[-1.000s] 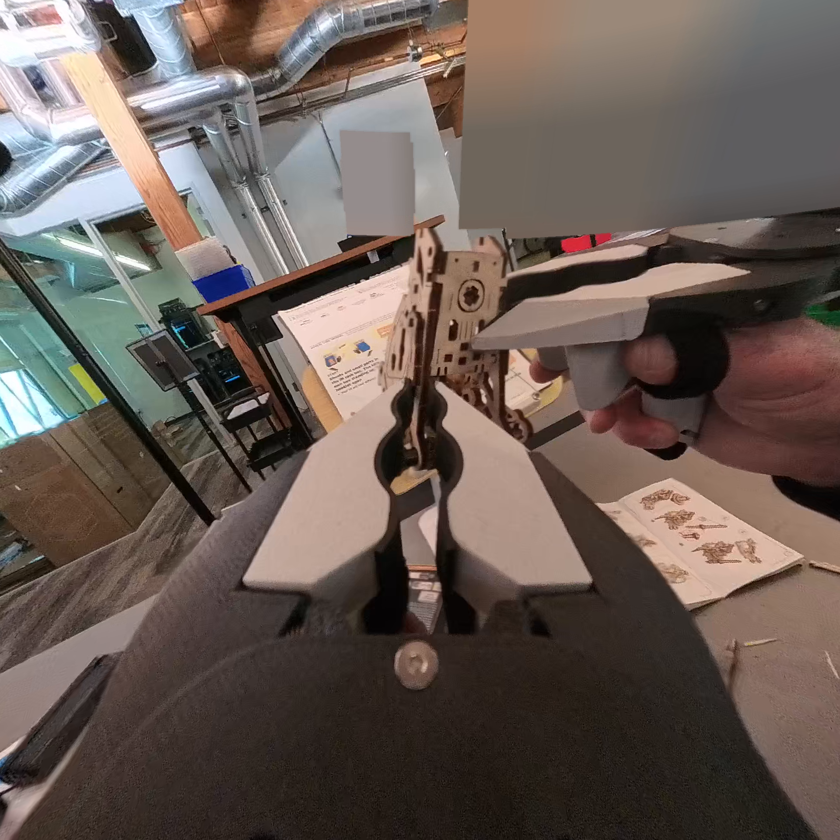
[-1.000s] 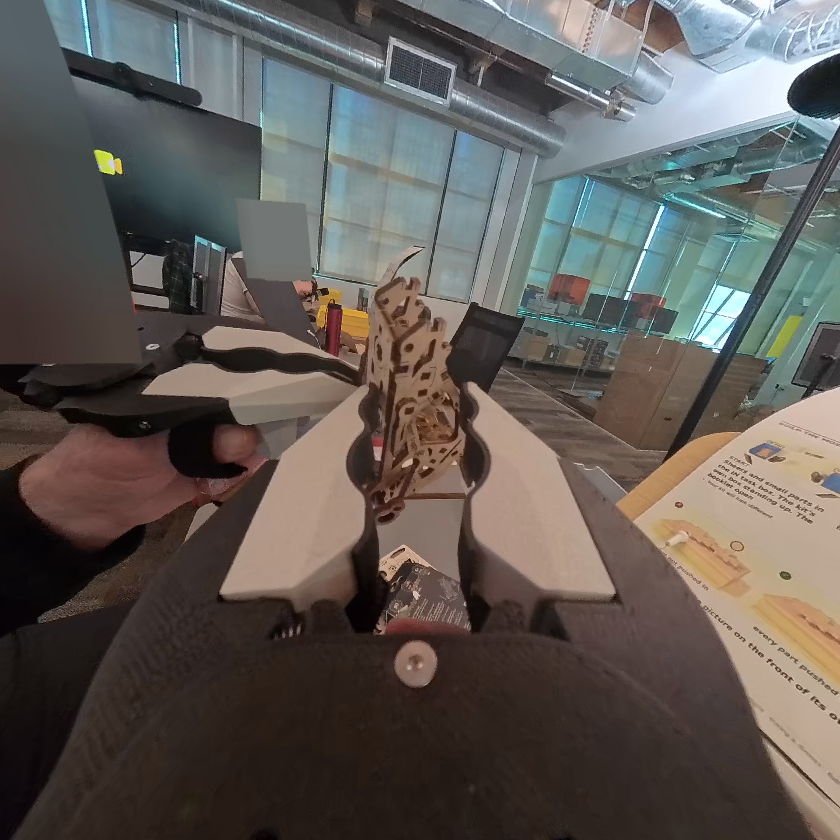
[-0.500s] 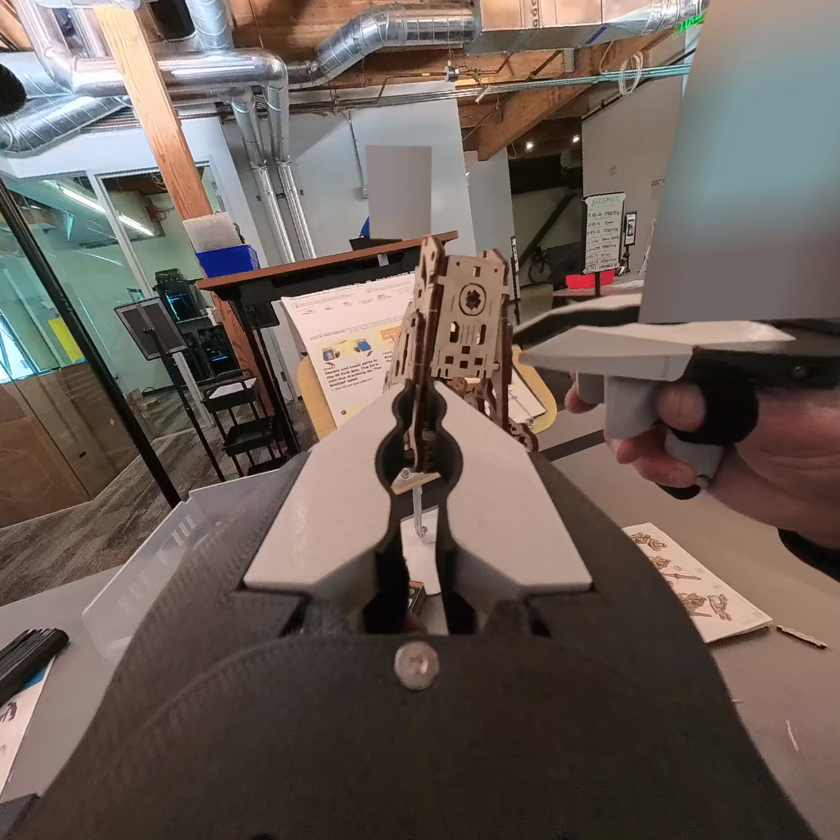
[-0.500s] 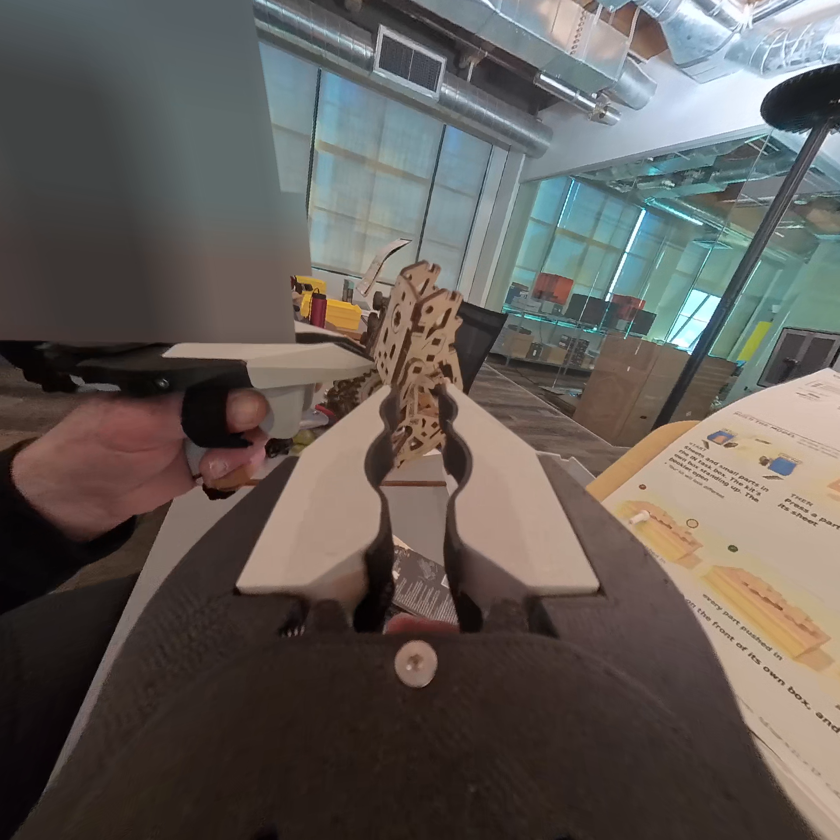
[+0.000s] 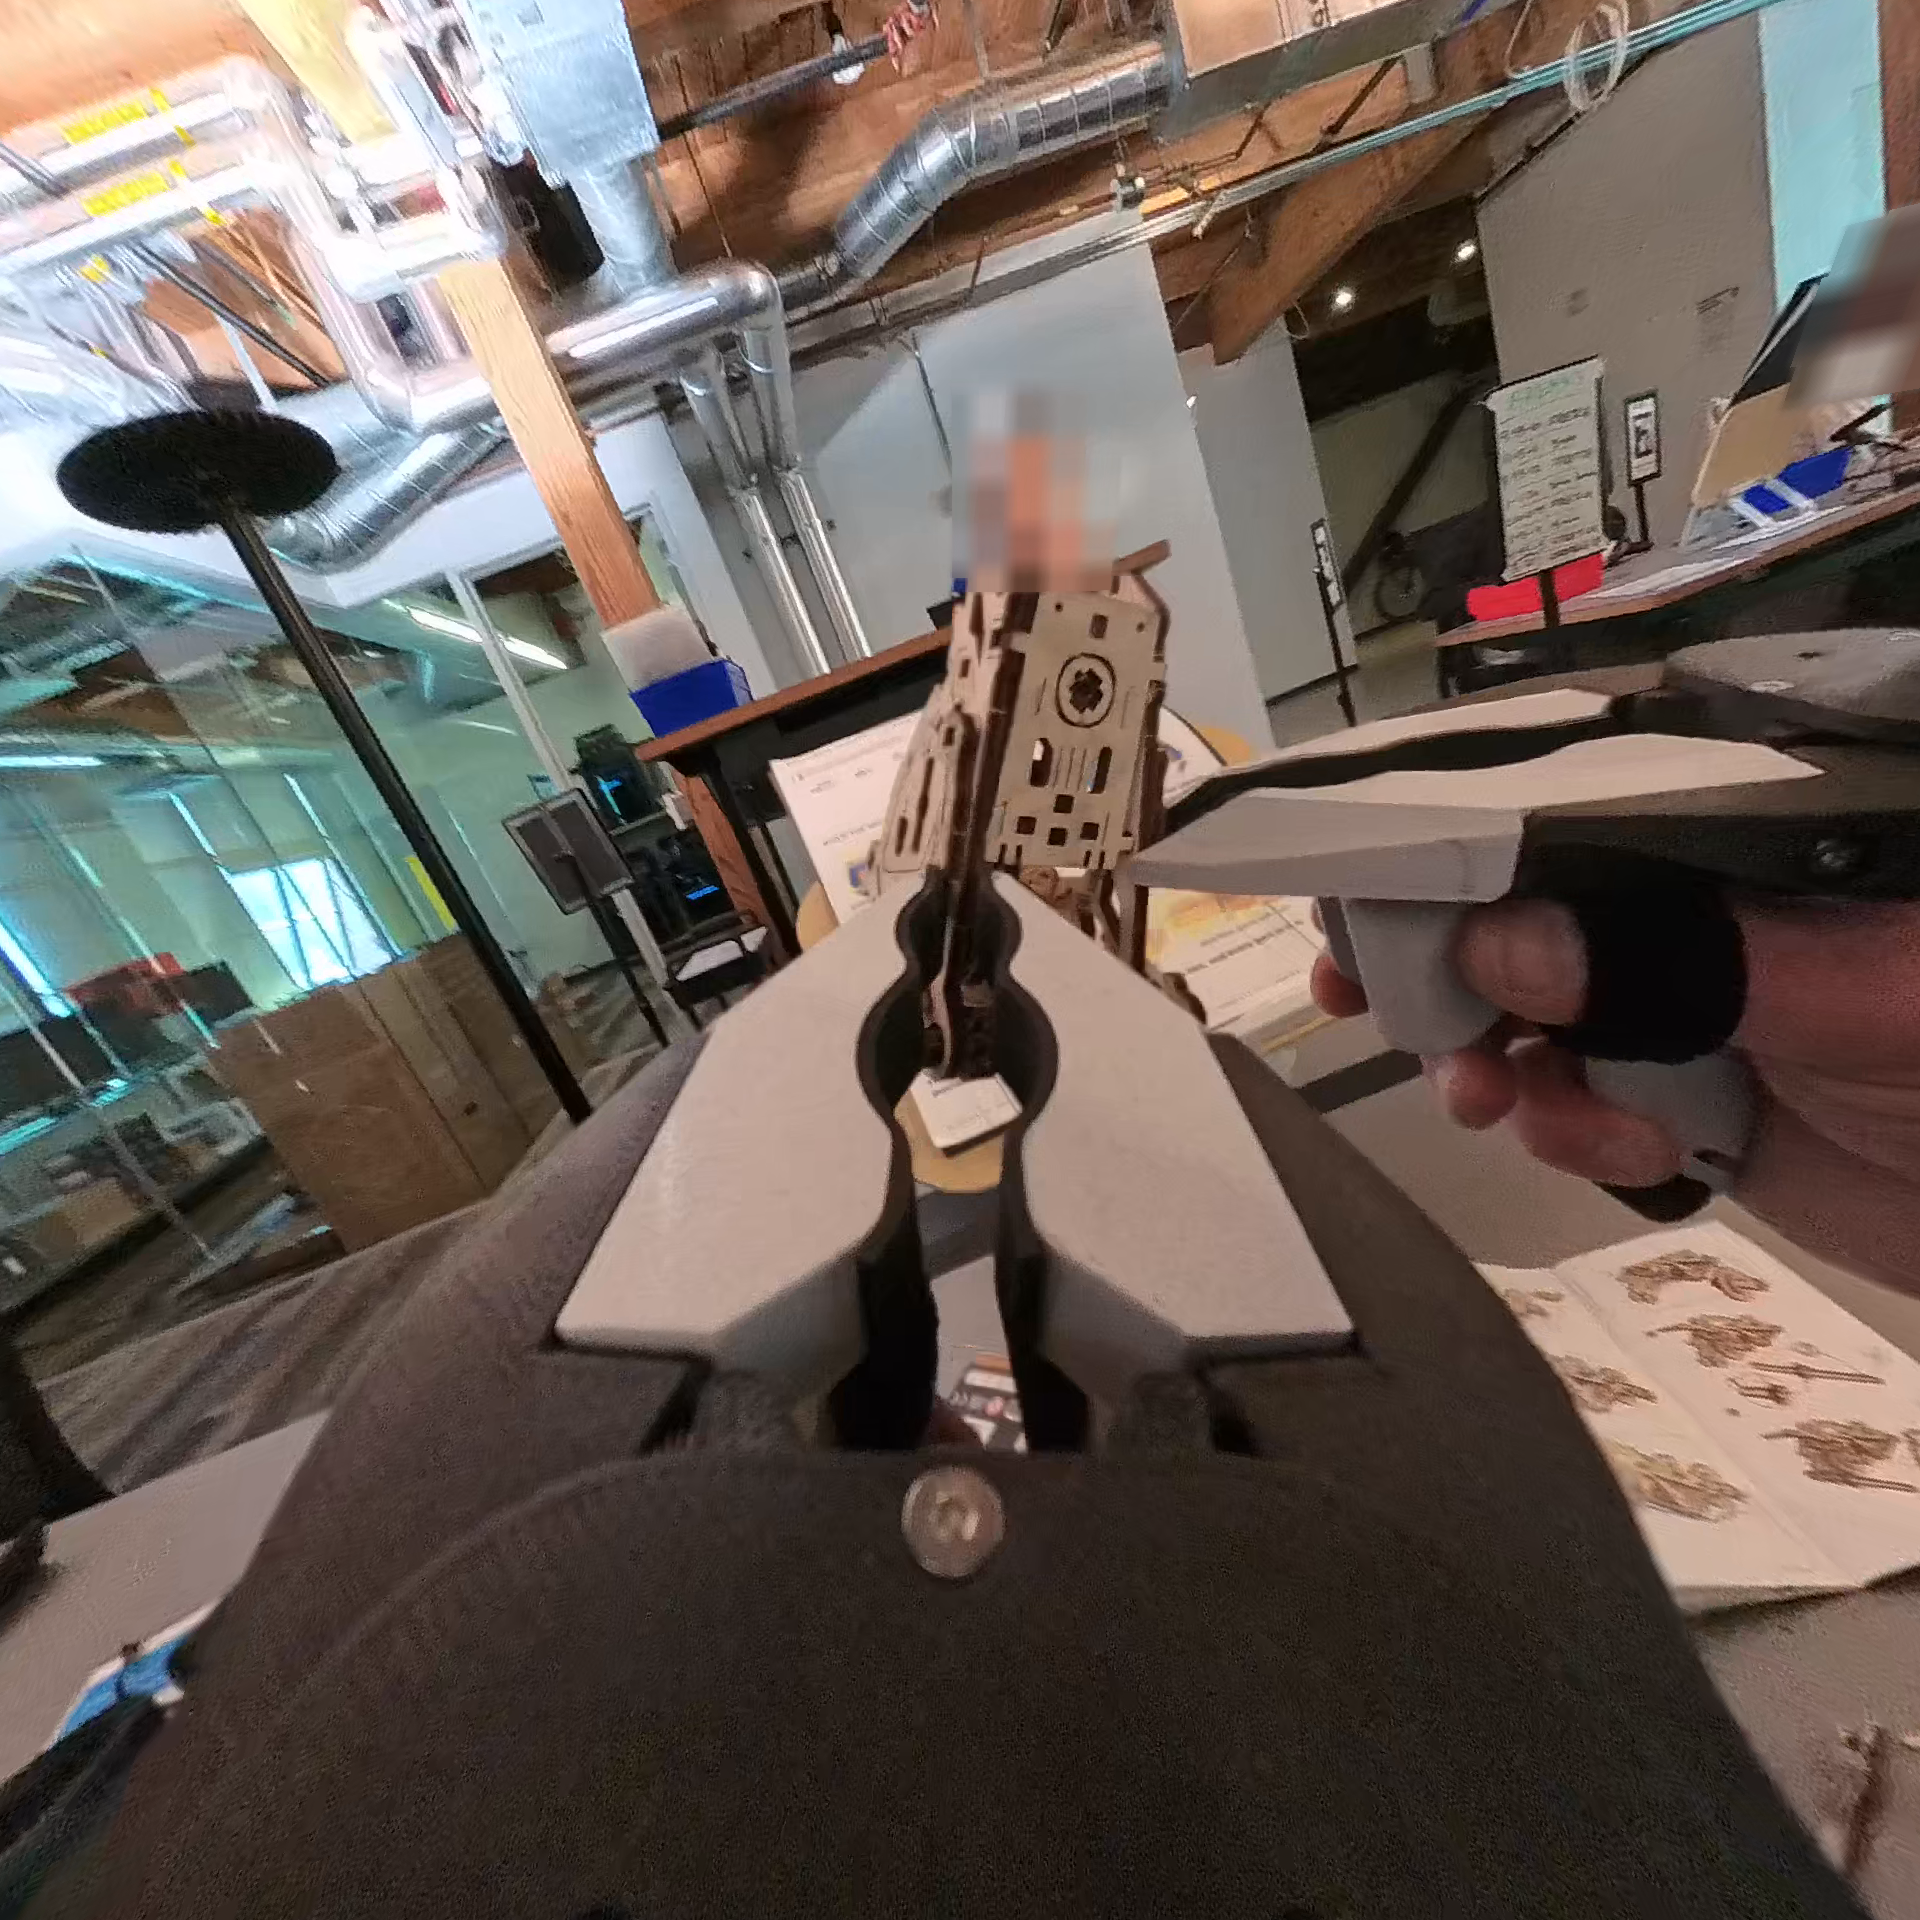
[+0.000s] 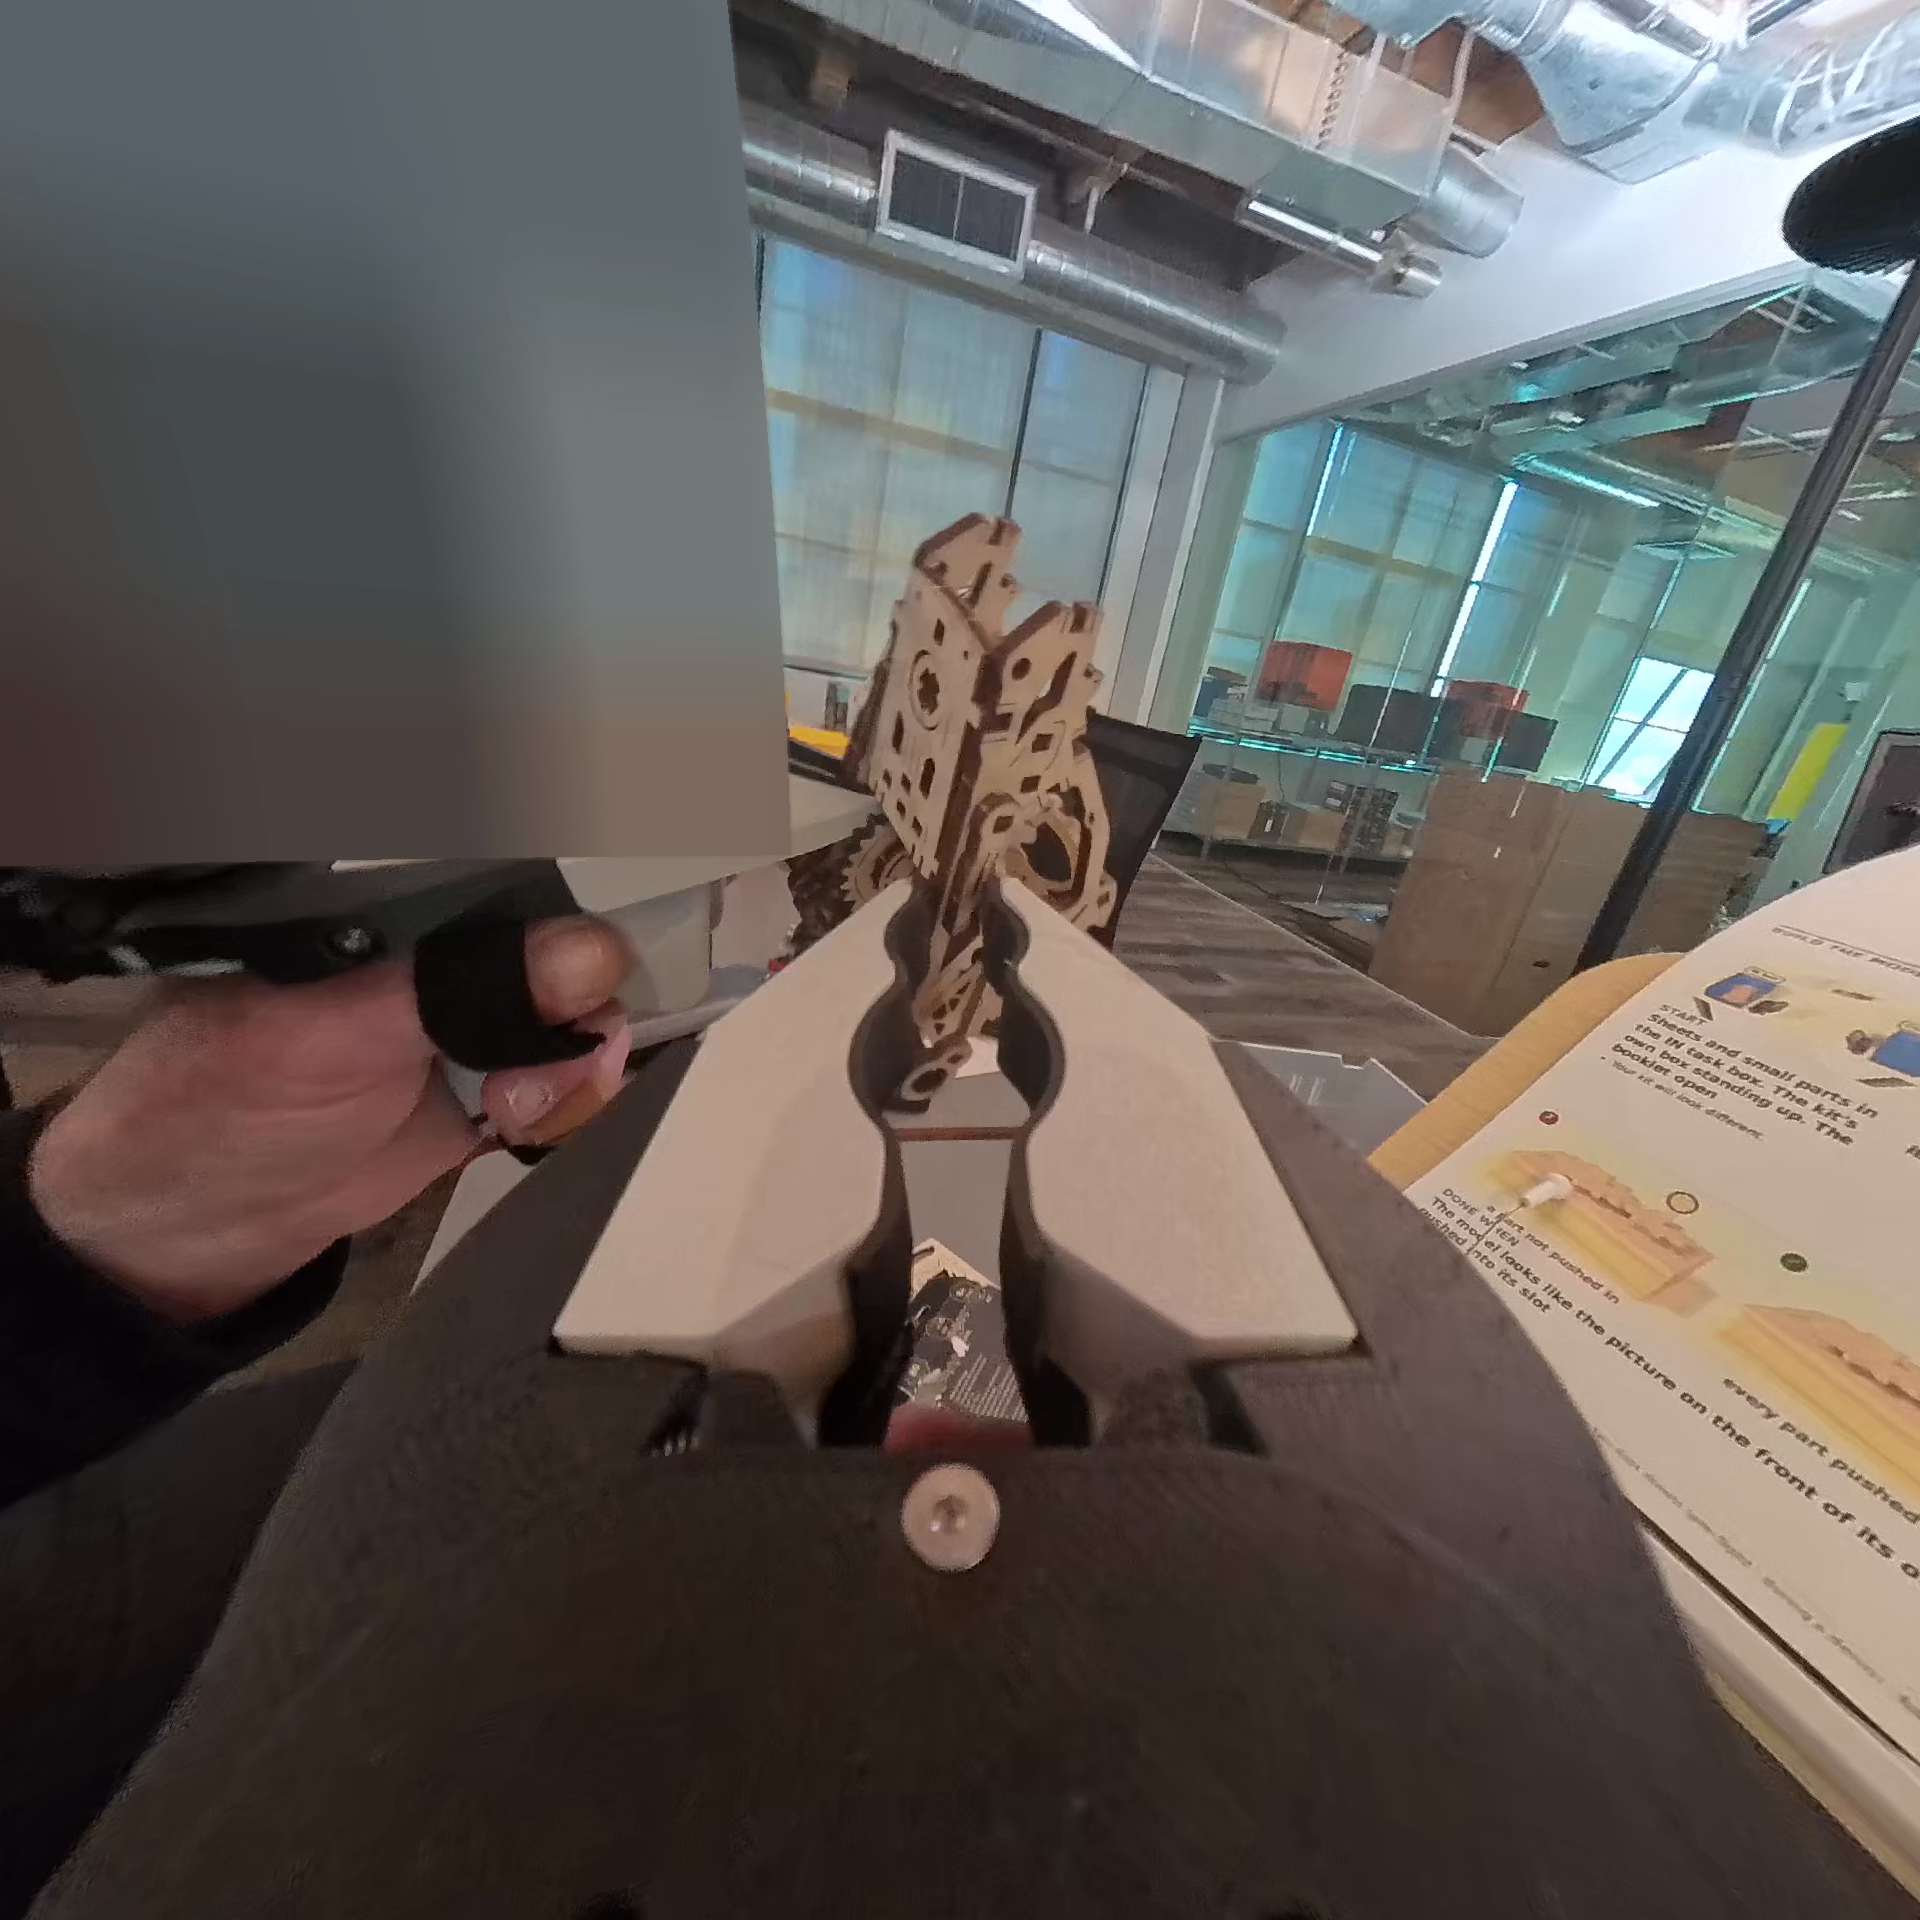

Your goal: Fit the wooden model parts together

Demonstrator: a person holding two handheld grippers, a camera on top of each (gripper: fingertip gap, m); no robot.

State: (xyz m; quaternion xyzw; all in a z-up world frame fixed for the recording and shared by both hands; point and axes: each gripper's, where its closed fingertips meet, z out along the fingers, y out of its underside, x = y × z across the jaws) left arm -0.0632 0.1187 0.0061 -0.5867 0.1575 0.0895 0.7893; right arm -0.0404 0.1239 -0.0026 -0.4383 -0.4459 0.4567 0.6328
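Observation:
The wooden model, a pale laser-cut assembly with gears, is held up in the air between both grippers. My left gripper is shut on a thin plate at the model's lower edge. My right gripper is shut on another plate of the same model, with both pads against the wood. In the left wrist view the right gripper comes in from the right, its tips at the model's lower right side. In the right wrist view a hand holds the left gripper; its fingers are hidden there.
An open instruction booklet lies on the grey table at the right. A large printed instruction sheet stands close on the right of the right wrist view. A black pole with a disc top stands to the left. Left and right tips are no more than a few centimetres apart.
The right gripper's jaws stood wide around the model a second ago and have closed onto its plate. The left gripper has stayed shut on the model. Both views have tilted and shifted slightly.

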